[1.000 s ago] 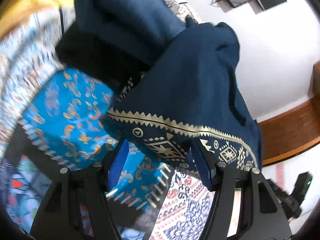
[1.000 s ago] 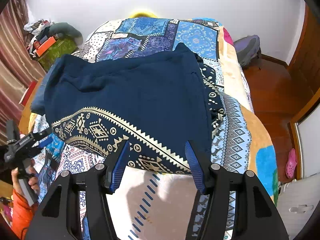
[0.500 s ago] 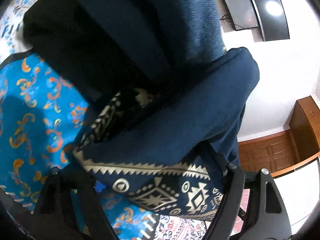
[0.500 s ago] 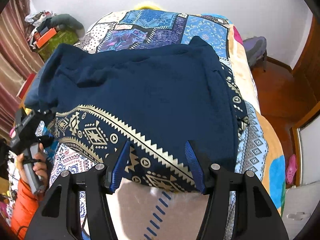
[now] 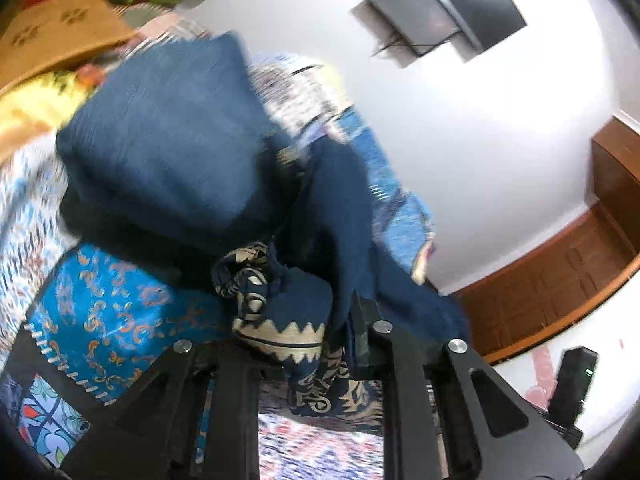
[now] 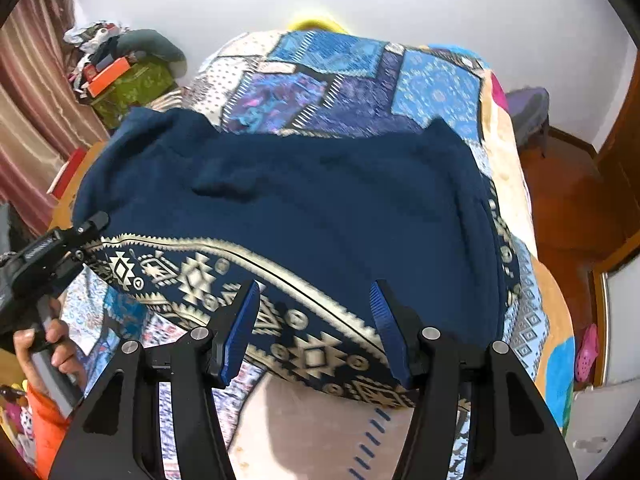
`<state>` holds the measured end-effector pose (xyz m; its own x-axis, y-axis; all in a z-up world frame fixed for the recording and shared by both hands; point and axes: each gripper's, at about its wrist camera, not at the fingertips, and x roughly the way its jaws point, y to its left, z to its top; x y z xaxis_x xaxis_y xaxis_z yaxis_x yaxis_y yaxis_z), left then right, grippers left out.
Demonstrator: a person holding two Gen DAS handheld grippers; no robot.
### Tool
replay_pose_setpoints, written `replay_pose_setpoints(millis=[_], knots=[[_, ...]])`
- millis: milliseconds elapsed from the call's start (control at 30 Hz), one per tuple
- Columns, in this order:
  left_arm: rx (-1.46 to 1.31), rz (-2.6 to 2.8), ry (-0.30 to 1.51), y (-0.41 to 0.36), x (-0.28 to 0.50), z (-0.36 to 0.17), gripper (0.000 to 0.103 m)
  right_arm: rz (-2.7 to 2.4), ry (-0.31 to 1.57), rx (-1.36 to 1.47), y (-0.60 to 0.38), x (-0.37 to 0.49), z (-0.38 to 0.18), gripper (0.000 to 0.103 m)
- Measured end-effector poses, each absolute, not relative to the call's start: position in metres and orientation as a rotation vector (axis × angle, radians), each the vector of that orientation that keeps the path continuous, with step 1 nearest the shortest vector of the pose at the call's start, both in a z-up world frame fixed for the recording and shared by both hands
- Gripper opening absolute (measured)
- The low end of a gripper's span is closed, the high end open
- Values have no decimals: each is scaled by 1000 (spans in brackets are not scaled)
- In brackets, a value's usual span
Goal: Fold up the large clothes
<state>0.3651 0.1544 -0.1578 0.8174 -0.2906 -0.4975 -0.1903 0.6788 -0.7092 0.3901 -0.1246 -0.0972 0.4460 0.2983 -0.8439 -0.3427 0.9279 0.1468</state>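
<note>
A large navy garment with a cream geometric border lies spread on the patchwork bed cover. My right gripper is open, its blue pads either side of the patterned hem, just above it. My left gripper is shut on a bunched corner of the navy garment, lifting the cloth, which drapes away in folds. The left gripper also shows in the right wrist view at the garment's left hem corner.
The bed cover runs to a white wall. A green box with clutter stands at the left, a wooden floor and door at the right. A wall-mounted screen hangs above.
My left gripper closed on the hem corner and gathered the cloth into a bunch, lifting it. My right gripper moved forward over the patterned hem and stayed open.
</note>
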Motion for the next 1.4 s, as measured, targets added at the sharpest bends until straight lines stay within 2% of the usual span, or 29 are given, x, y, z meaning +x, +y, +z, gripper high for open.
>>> replay_pose_setpoints(millis=[267, 533, 700, 867, 1000, 1067, 1133, 1400], knots=[[-655, -39, 477, 143, 333, -83, 13, 482, 1006, -22, -87, 392, -81, 53], [-488, -22, 482, 129, 335, -74, 13, 608, 1141, -61, -20, 398, -132, 54], [-368, -33, 509, 93, 346, -75, 13, 616, 1168, -117, -6, 398, -158, 54], [-279, -89, 507, 49, 361, -64, 13, 677, 1224, 6, -42, 402, -151, 54], [-255, -175, 519, 9, 371, -62, 13, 584, 1121, 71, -103, 394, -120, 54], [-249, -235, 511, -15, 372, -60, 5, 513, 1070, 63, -131, 390, -107, 54], [-235, -273, 530, -35, 374, -63, 6, 440, 1029, 49, -160, 388, -97, 54], [-235, -466, 769, -103, 387, -126, 6, 288, 1008, 57, -232, 368, -88, 54]])
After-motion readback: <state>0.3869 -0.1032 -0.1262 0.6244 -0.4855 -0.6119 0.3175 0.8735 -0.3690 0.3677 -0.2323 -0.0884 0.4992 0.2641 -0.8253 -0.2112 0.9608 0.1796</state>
